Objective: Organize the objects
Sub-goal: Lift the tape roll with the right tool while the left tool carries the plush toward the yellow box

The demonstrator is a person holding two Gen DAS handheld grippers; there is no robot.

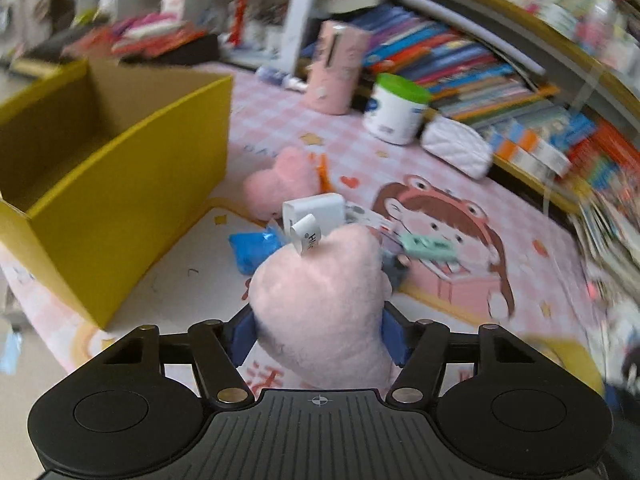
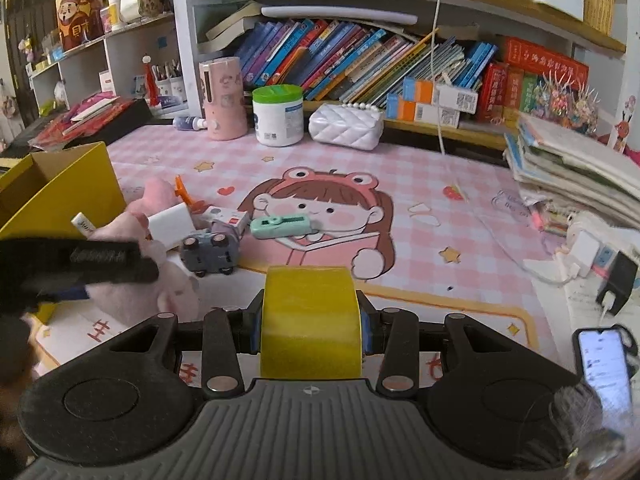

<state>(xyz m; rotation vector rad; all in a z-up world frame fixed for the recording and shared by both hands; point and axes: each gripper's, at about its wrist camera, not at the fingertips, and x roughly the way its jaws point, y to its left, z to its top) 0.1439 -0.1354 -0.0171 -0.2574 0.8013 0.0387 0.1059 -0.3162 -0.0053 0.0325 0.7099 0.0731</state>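
Observation:
A pink plush toy (image 1: 320, 280) with a white tag (image 1: 306, 236) sits between the blue pads (image 1: 244, 336) of my left gripper (image 1: 320, 336), which is shut on it just right of the open yellow box (image 1: 120, 184). From the right wrist view the left gripper (image 2: 80, 264) shows as a dark blur over the plush (image 2: 140, 280). My right gripper (image 2: 312, 328) is shut on a yellow tape roll (image 2: 310, 304) above the pink mat. A white charger (image 1: 316, 210), a blue wrapper (image 1: 254, 246), a mint green item (image 1: 430, 246), a grey toy car (image 2: 210, 254) and a second pink plush (image 1: 280, 184) lie close together on the mat.
At the back stand a pink cylinder (image 2: 222, 98), a white tub with a green lid (image 2: 278, 114) and a white quilted pouch (image 2: 346, 126) in front of bookshelves. A stack of books (image 2: 580, 176), chargers and a phone (image 2: 604, 360) crowd the right side.

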